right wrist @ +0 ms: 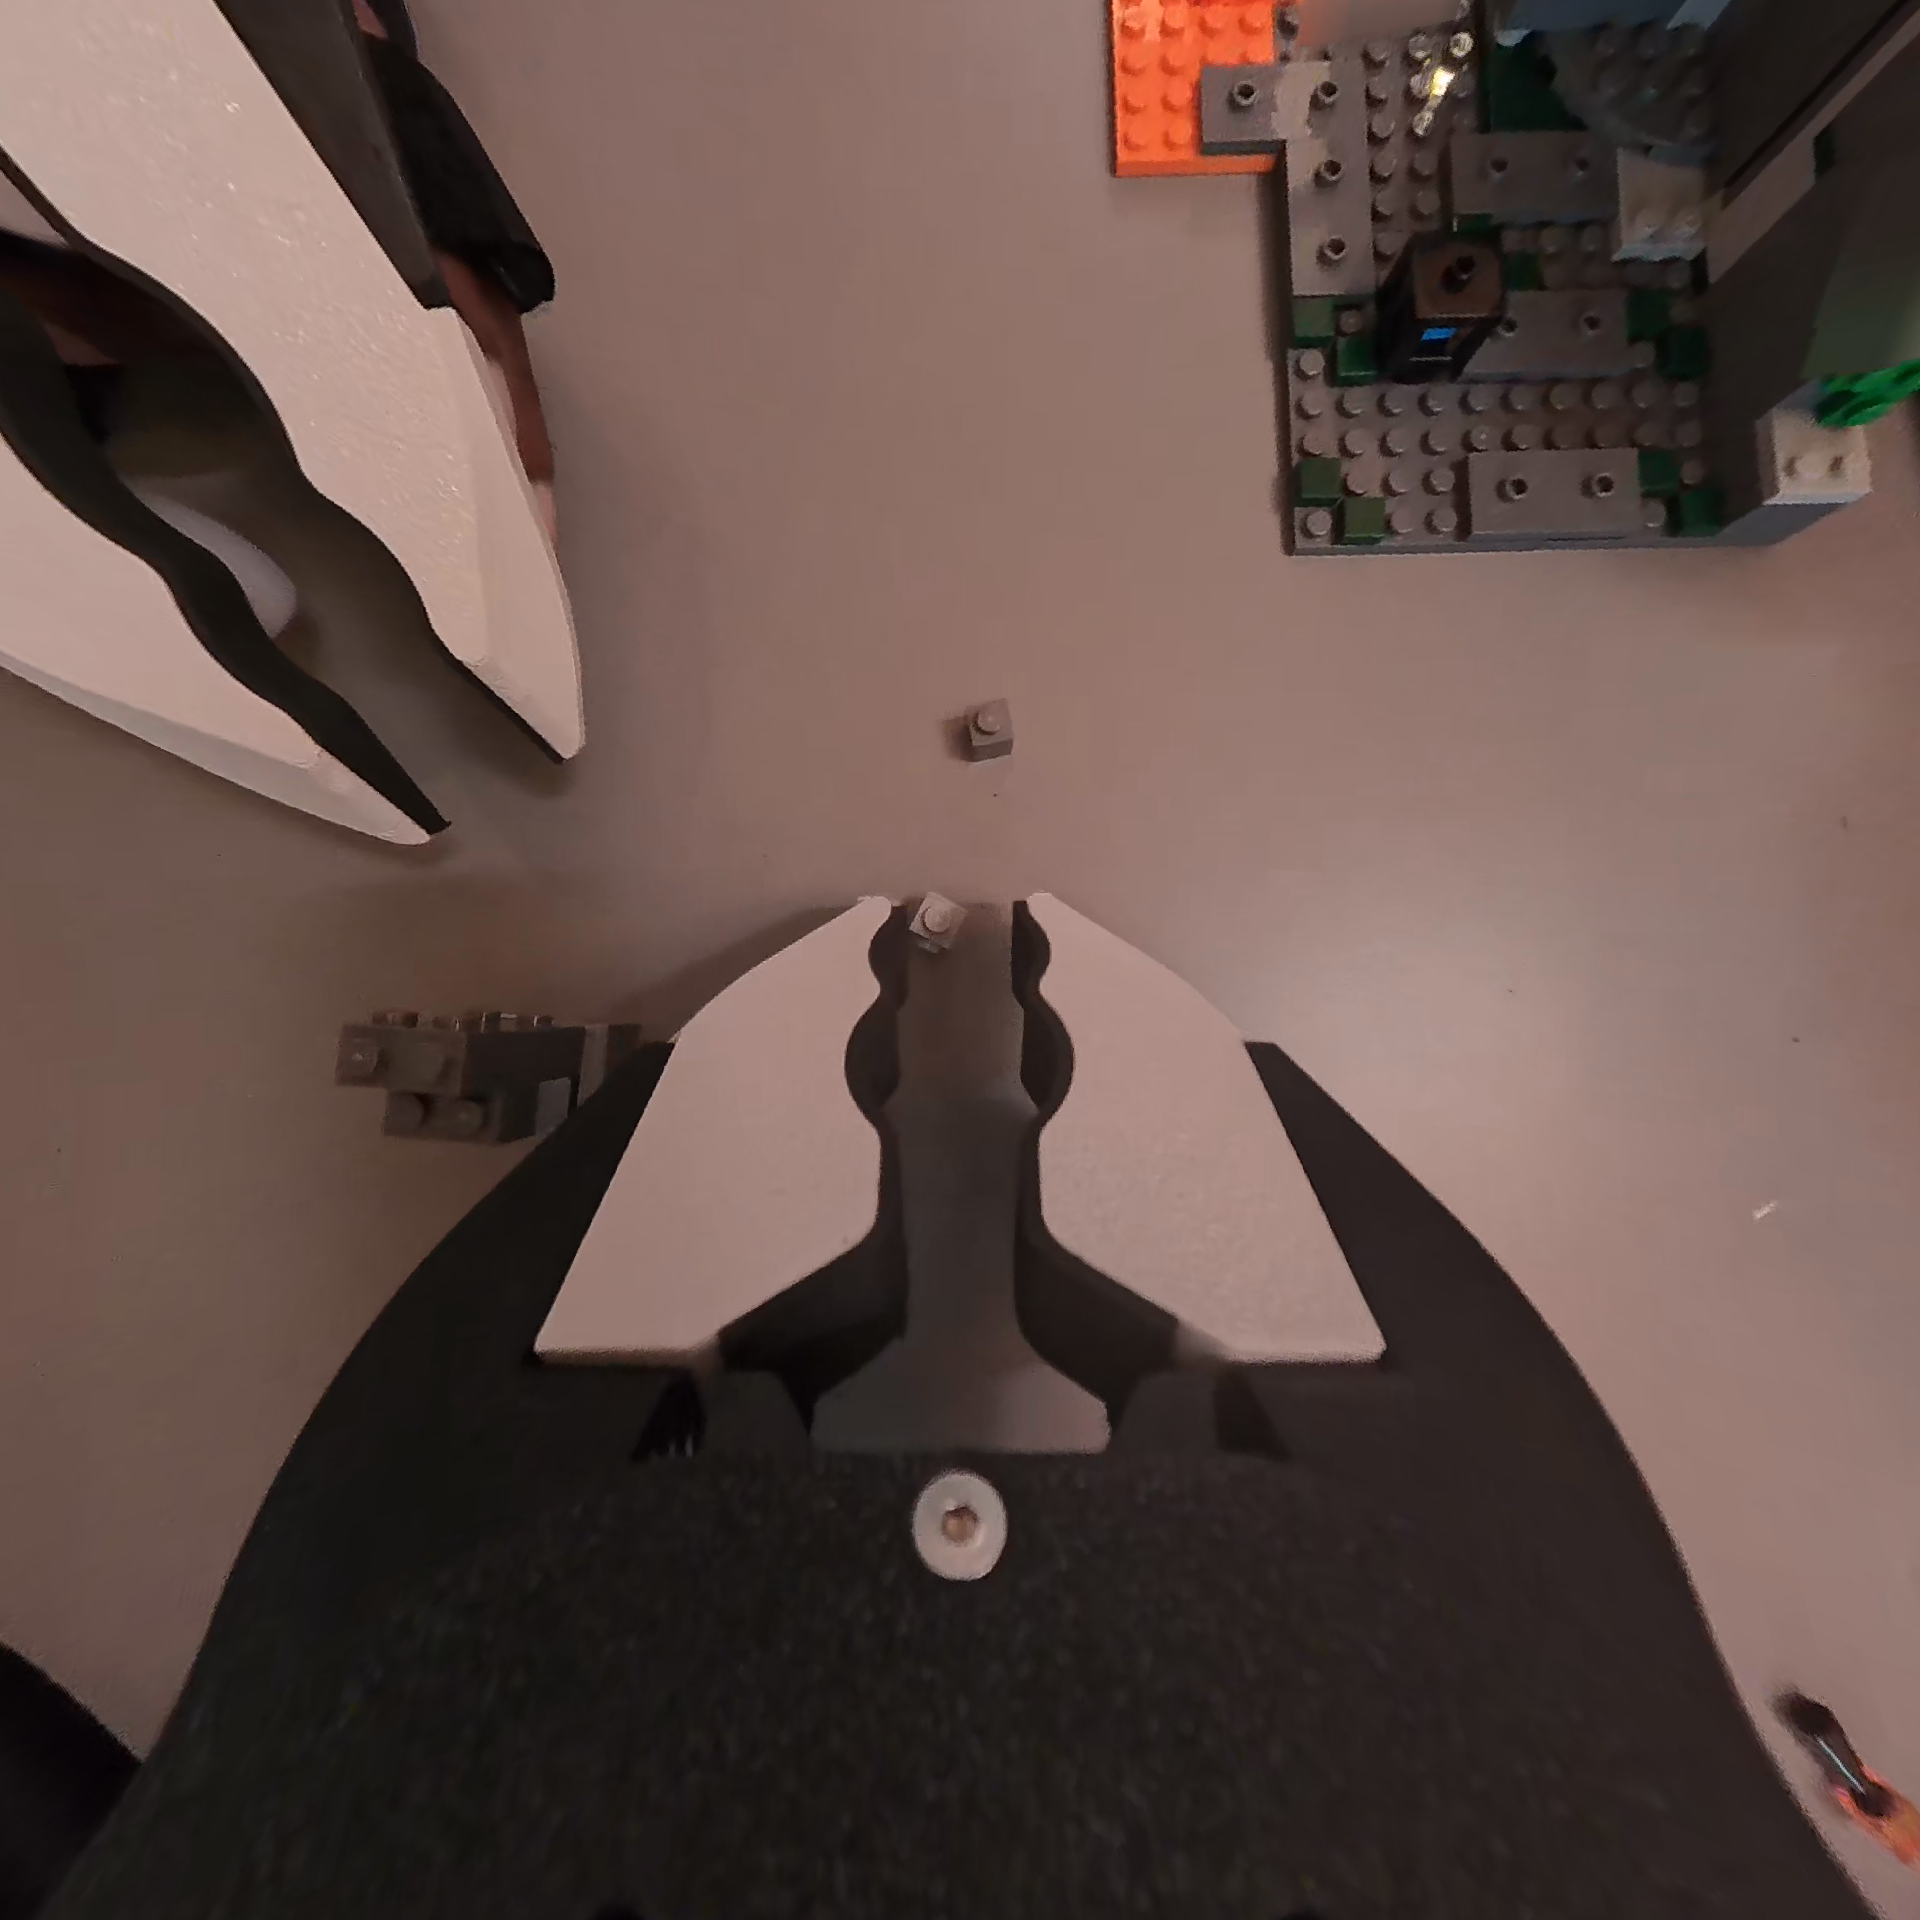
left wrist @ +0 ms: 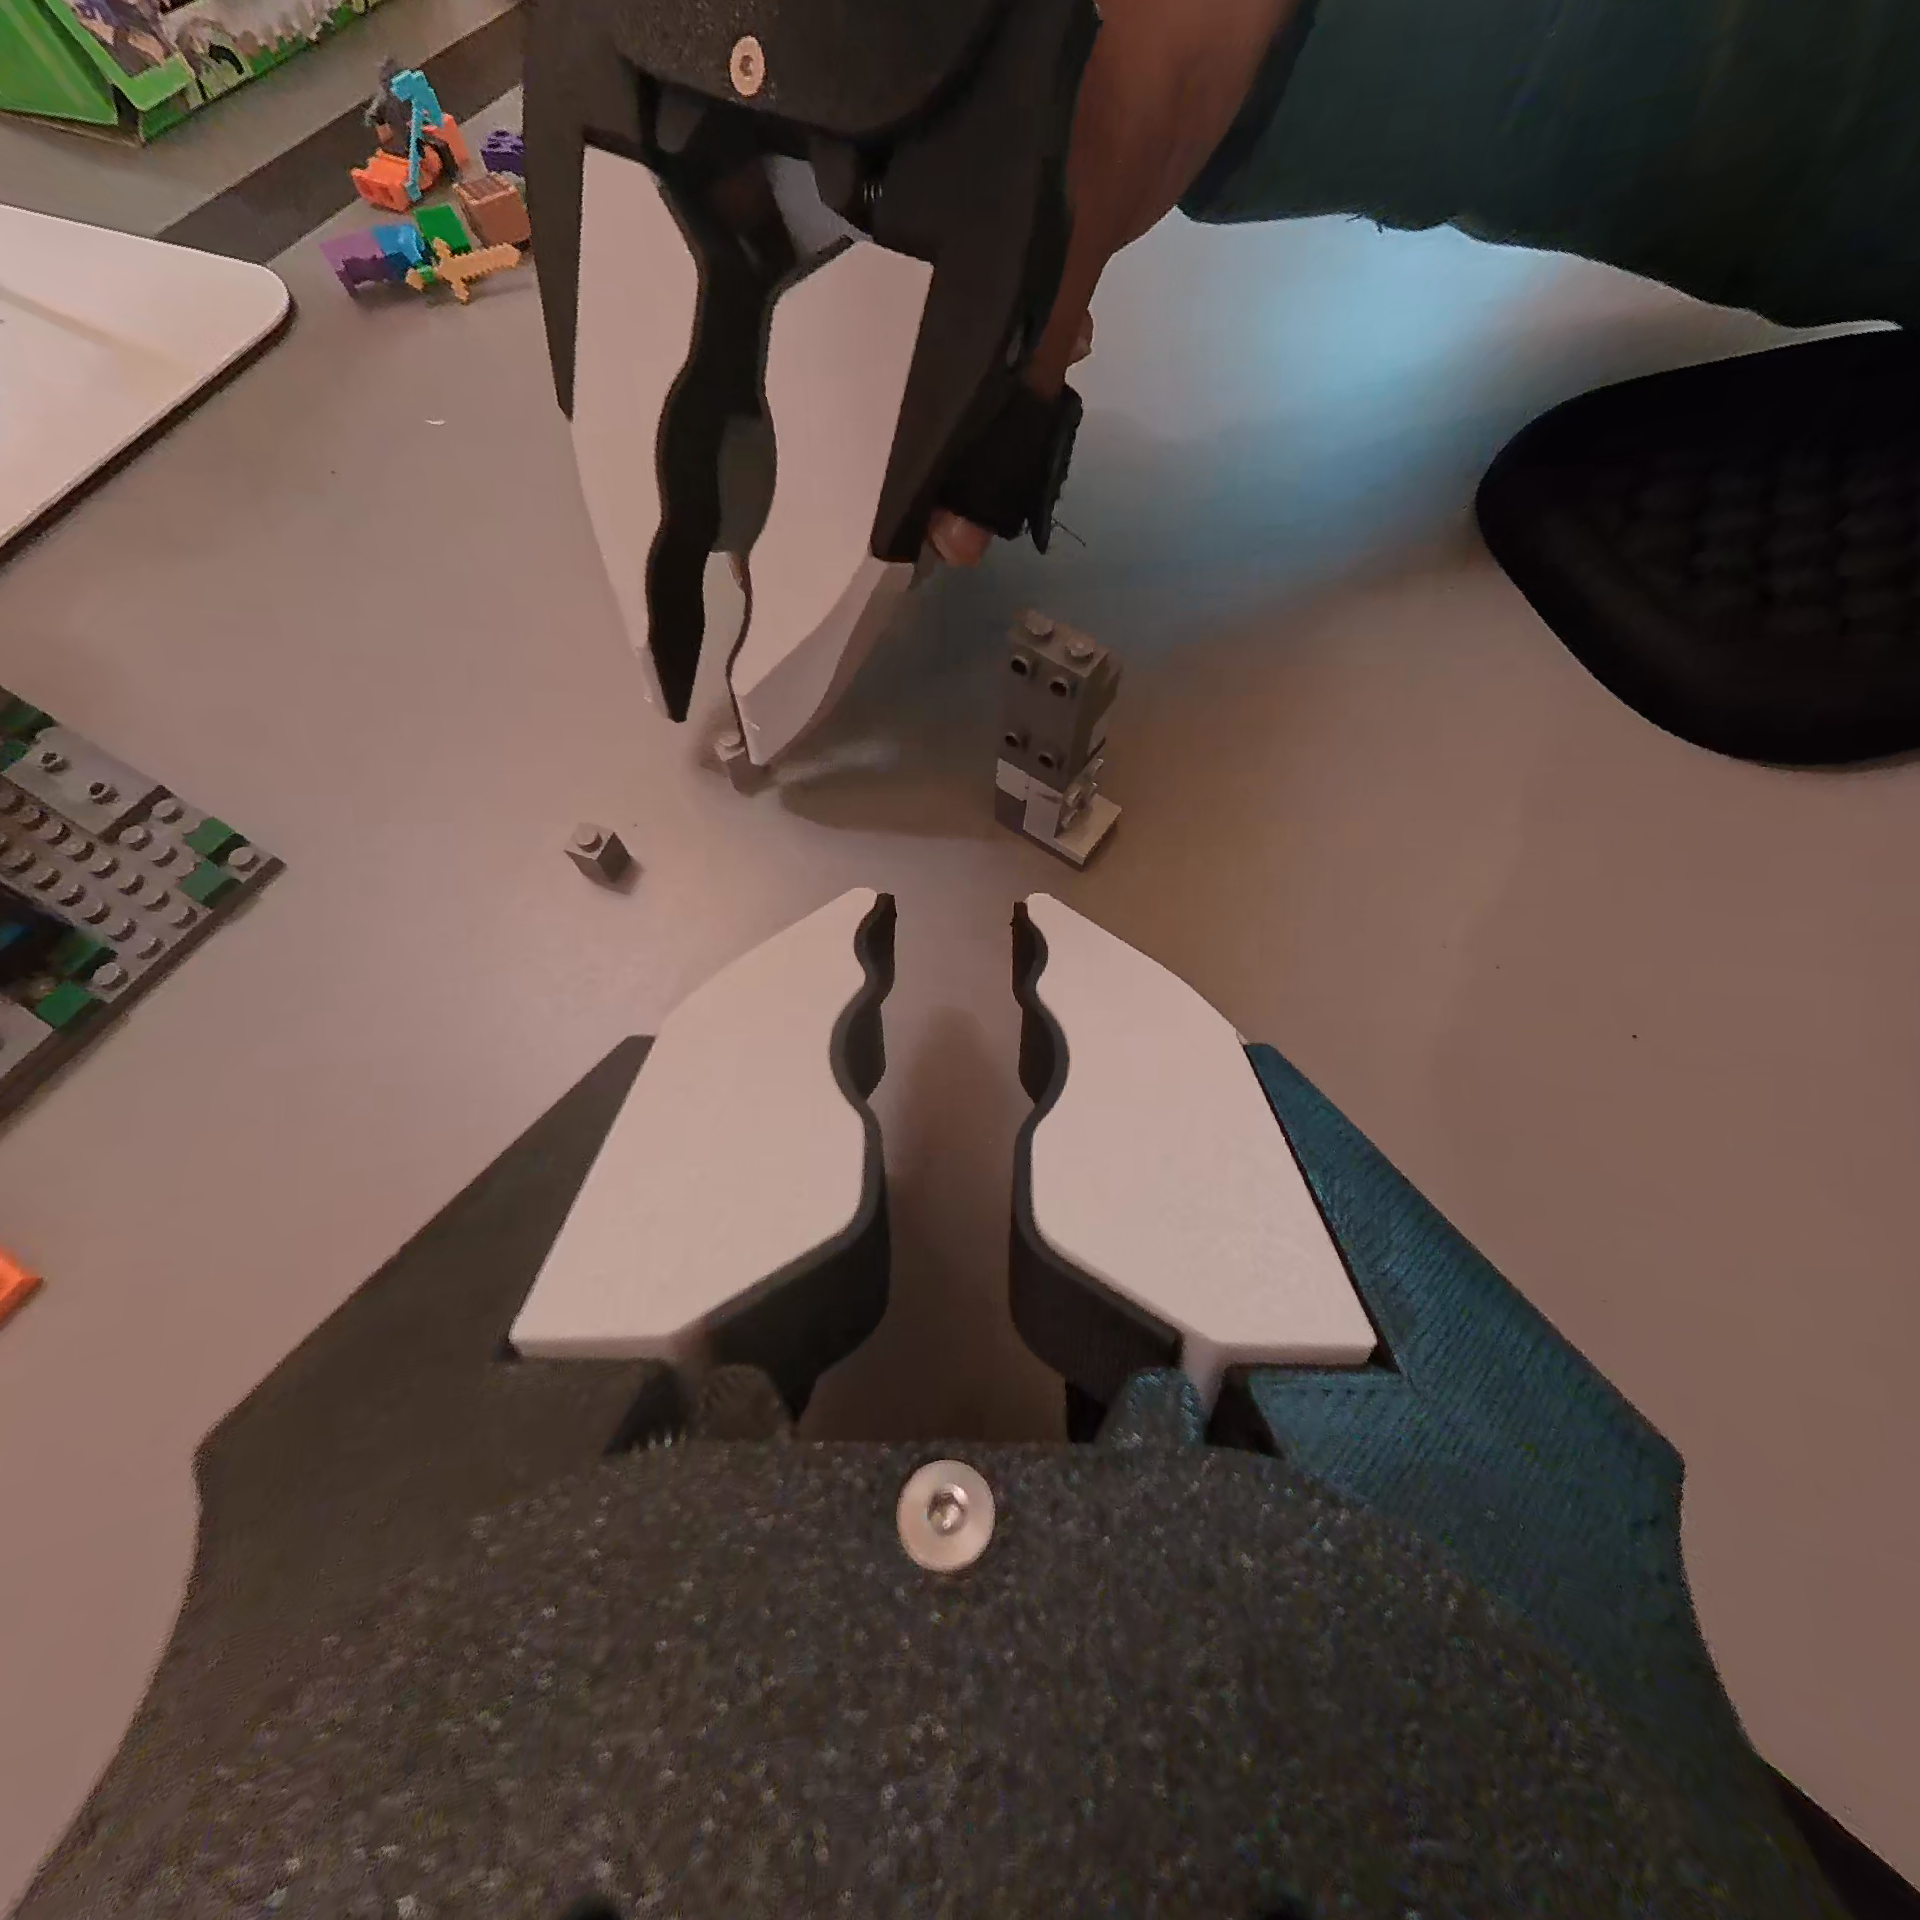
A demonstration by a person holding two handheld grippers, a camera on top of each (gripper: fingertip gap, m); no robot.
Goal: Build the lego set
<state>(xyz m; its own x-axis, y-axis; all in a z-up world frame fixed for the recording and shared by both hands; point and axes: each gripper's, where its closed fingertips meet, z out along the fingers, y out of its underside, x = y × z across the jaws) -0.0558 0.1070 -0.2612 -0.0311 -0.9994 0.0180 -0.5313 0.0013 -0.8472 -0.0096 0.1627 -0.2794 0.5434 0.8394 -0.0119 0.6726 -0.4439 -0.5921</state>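
My right gripper (right wrist: 951,909) points down at the table, jaws open, with a small grey one-stud brick (right wrist: 935,923) lying between its tips, close to the left finger. In the left wrist view the same right gripper (left wrist: 717,743) stands over that brick (left wrist: 732,767). A second small grey brick (right wrist: 985,732) lies just beyond it, also seen in the left wrist view (left wrist: 601,854). A grey stacked sub-assembly (left wrist: 1055,738) stands to the right. My left gripper (left wrist: 951,909) is open and empty, hovering short of both bricks.
The grey and green baseplate build (right wrist: 1507,416) with an orange plate (right wrist: 1184,83) sits at the far right, and shows at the left in the left wrist view (left wrist: 104,883). Coloured figures and pieces (left wrist: 436,208), a green box (left wrist: 94,62), a white board (left wrist: 104,332) and a black chair (left wrist: 1714,561) surround the area.
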